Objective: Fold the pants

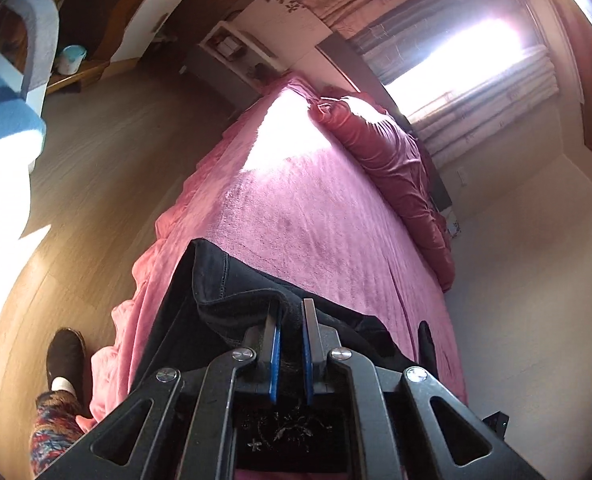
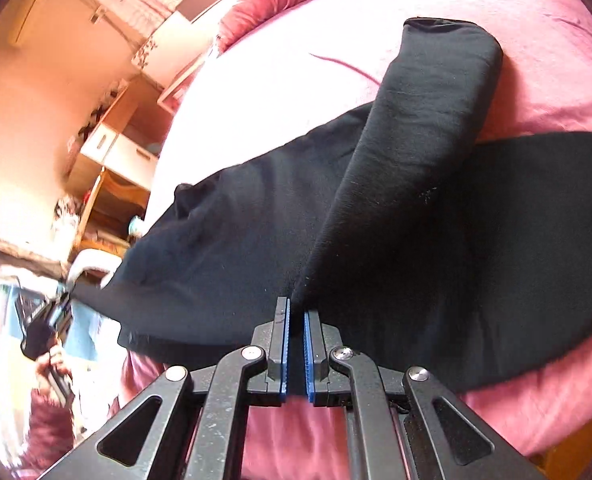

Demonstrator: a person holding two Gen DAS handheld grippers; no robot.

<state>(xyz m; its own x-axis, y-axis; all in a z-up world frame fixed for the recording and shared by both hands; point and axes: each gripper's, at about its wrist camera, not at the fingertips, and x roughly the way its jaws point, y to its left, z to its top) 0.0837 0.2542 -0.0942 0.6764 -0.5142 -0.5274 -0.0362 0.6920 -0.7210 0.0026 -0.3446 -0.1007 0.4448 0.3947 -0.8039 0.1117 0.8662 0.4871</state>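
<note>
Pinching black cloth between its blue pads, the left gripper (image 1: 292, 312) held a thick fold of the pants (image 1: 232, 280) with the jaws drawn close together on the fabric. A stitched seam ran along the dark cloth just left of the grip, and the garment hung over the near edge of the bed (image 1: 304, 216), which was spread with a pink plush cover. Below and to the left, a foot in a dark slipper (image 1: 66, 350) stood on the wooden floor (image 1: 108, 152) beside a patterned trouser leg. Farther up the bed lay a long red velvet cushion (image 1: 392, 160), and beyond it a bright window with pale curtains (image 1: 472, 80).

In the right wrist view, the right gripper (image 2: 296, 314) had its jaws nearly together, nipping the edge of one black pant leg (image 2: 424, 120) right at the fingertips. That leg ran up and away from the grip, lying crossed over the rest of the pants (image 2: 236, 232), which spread wide across the pink bed (image 2: 280, 68). At the far left edge, blurred, the other gripper pulled the cloth taut from the person's hand (image 2: 52, 360). Wooden shelves (image 2: 112, 168) stood against the wall behind.
</note>
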